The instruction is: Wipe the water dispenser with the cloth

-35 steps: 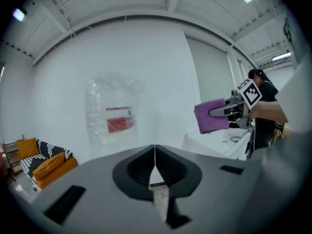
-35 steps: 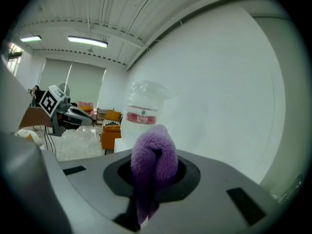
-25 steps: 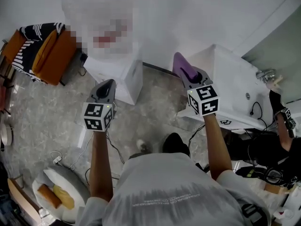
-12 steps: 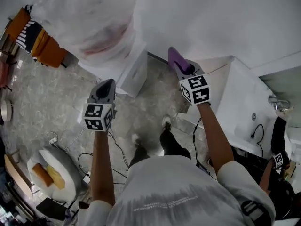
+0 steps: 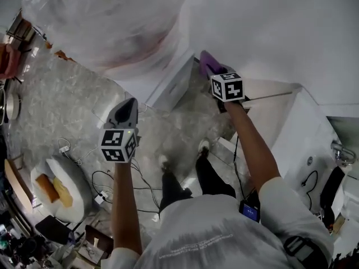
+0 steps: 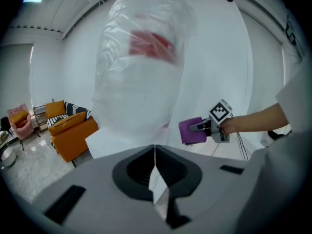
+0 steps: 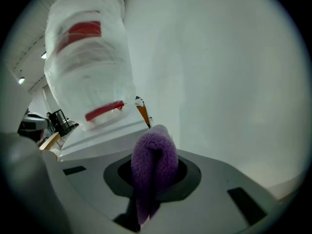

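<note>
The water dispenser (image 5: 129, 32) is a tall white unit wrapped in clear plastic with a red label, seen at the top of the head view, in the left gripper view (image 6: 146, 77) and in the right gripper view (image 7: 90, 77). Its white base (image 5: 174, 86) lies between the two grippers. My right gripper (image 5: 215, 74) is shut on a folded purple cloth (image 5: 206, 61) (image 7: 154, 160), held up to the right of the dispenser, near the white wall. The cloth is apart from the dispenser. My left gripper (image 5: 128, 103) (image 6: 155, 155) is shut and empty, pointing at the dispenser's front.
An orange sofa (image 6: 68, 130) stands left of the dispenser. A white fixture (image 5: 314, 139) sits at the right. Cables (image 5: 106, 184) and a round white cushion (image 5: 70, 184) lie on the marbled floor, bottom left. The person's feet (image 5: 185, 161) are below the grippers.
The view has closed in on the dispenser. My right gripper with the purple cloth has risen toward the wall beside the dispenser. The left gripper has stayed about where it was.
</note>
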### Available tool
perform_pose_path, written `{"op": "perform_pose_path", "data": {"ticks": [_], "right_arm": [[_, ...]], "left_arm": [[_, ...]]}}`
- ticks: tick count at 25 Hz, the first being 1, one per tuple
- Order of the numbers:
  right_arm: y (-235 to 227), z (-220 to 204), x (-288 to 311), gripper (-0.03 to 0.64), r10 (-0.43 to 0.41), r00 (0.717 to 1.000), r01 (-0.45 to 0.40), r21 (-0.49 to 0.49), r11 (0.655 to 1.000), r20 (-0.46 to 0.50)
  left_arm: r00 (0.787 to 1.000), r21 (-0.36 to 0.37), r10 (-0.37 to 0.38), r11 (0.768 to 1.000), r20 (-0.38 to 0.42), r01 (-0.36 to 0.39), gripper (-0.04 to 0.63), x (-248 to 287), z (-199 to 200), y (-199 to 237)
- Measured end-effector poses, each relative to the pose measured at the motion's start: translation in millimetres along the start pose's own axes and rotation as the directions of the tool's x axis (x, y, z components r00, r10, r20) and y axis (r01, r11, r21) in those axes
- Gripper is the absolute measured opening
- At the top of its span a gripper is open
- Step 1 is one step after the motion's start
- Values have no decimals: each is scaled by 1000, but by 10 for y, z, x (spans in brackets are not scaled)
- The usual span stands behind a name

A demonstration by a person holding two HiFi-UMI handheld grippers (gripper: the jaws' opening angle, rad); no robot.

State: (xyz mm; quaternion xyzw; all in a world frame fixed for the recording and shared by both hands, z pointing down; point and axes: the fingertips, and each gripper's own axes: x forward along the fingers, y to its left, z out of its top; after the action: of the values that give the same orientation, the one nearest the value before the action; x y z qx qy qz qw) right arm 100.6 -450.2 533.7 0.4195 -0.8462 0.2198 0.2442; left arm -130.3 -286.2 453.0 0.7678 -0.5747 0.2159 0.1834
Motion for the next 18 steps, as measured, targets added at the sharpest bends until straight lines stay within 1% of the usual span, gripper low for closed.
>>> {"op": "perform_pose_path", "data": {"ticks": [4,8,10,15,18], "right_arm": [[86,-37,351,55,19,1000,-18,59,998,-23],[231,-74,520,55,36,999,-34,64,997,-36],[353,-58,534,55,46,998,-45,40,998,-33],[671,-35,486,55,46,999,-47,-71,996,-28],[844,-109,426,55,73,997,-77,-118,990,-32]], "left_arm": [[1000,-20,22,1000,-21,-22,17,-37,-156,112],[999,-39,21,999,-31,-22,17,-45,-265,119],[999,-43,16,999,-30,-17,17,-52,-285,114],[1000,-46,-1,999,-26,0,17,-68,-353,83],[1000,-44,-8,999,-26,6,17,-121,-396,73]]}}
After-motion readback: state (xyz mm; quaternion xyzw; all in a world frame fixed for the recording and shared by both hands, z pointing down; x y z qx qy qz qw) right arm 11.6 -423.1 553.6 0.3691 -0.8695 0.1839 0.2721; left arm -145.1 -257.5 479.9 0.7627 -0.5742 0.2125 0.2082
